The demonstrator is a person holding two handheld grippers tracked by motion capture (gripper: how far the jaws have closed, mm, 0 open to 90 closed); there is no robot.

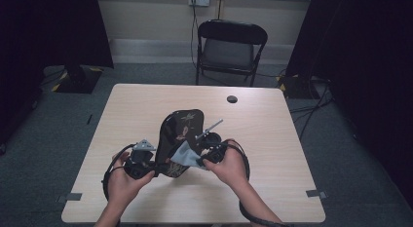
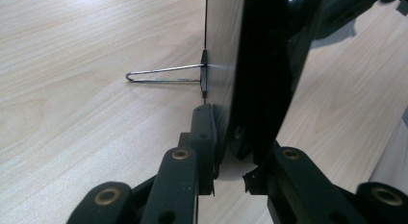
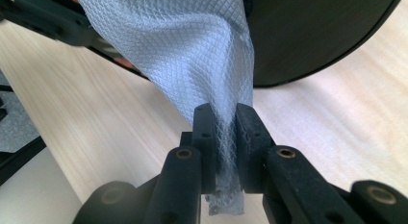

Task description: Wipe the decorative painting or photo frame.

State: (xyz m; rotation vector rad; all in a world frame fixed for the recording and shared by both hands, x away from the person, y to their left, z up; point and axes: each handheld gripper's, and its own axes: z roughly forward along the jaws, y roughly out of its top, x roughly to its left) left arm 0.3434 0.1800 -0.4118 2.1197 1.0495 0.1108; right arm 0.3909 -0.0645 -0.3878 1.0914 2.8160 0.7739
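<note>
The black panel [image 1: 181, 134] is a flat, glossy, rounded board with a faint floral pattern on its face. It stands tilted on its edge near the middle of the table, toward the near side. A thin wire stand [image 2: 163, 74] sticks out from its back and rests on the wood. The cloth [image 1: 187, 156] is pale blue-grey with a fine diamond weave. It lies bunched against the panel's lower right face, its near end drawn into a narrow fold.
</note>
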